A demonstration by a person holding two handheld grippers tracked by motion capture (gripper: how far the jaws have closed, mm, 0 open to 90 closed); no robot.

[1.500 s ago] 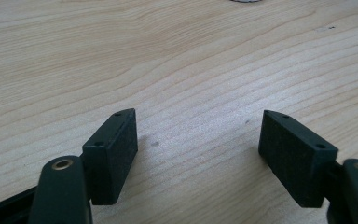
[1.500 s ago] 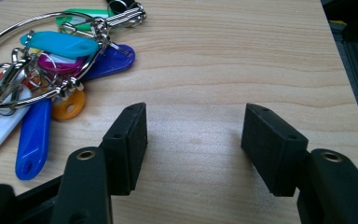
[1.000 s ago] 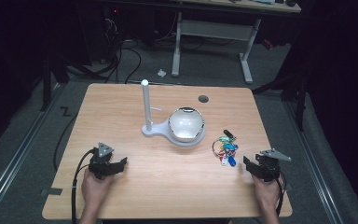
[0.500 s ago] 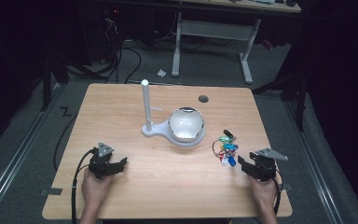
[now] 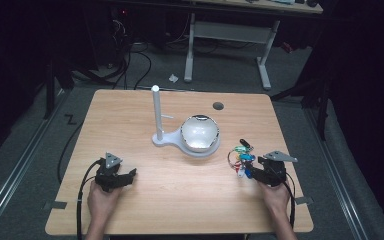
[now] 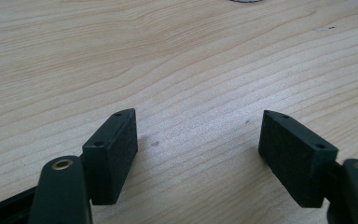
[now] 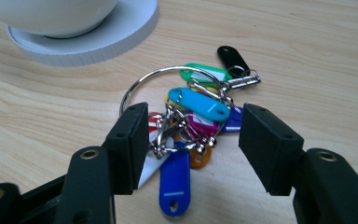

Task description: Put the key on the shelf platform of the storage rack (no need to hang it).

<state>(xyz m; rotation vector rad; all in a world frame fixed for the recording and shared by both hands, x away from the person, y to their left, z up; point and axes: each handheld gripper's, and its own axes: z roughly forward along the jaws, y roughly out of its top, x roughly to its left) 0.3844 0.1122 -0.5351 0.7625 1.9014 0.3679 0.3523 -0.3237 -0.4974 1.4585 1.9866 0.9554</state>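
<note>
A metal ring with several coloured key tags [image 5: 241,156] [image 7: 193,114] lies flat on the wooden table [image 5: 130,110], right of a white bowl [image 5: 200,133] on a white stand with an upright post [image 5: 156,112]. My right gripper [image 5: 252,170] [image 7: 193,149] is open, low over the table, its jaws to either side of the near tags. My left gripper [image 5: 127,176] [image 6: 198,147] is open at the front left, over bare wood with nothing between its jaws.
The stand's round white base [image 7: 93,39] shows just beyond the key ring in the right gripper view. A dark round hole [image 5: 218,106] sits in the tabletop at the back. Table legs and cables [image 5: 130,55] lie on the floor beyond the far edge.
My right gripper has slid left and forward, up to the bunch of key tags. The left gripper has stayed where it was.
</note>
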